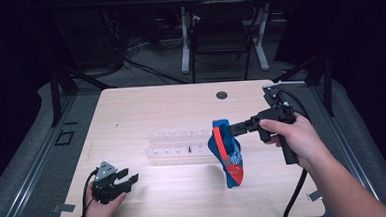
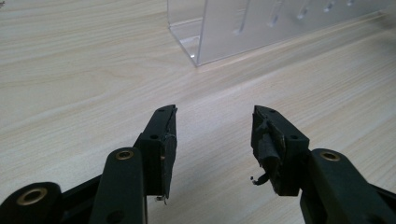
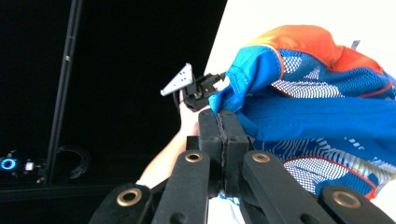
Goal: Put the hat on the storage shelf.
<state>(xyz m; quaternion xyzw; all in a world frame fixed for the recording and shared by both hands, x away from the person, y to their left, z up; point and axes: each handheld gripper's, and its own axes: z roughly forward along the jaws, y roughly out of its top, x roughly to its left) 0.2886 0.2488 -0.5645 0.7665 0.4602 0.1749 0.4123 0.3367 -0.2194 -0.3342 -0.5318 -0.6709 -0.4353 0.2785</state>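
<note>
Sock (image 1: pixel 227 154): blue knit with orange-red bands and mesh panels, hanging limp above the table (image 1: pixel 131 111), just right of the clear rack (image 1: pixel 180 144). Judged light, soft and floppy (it will drape and swing); best taken at the cuff hem.
Right gripper (image 1: pixel 233 128): jaws clamped on the sock's upper edge.
Rack: transparent acrylic, stiff, low, with a row of pegs or slots.
Left gripper (image 1: pixel 127 181): jaws apart, empty, resting near the rack's left end.
Table: pale wood-grain, smooth.
</note>
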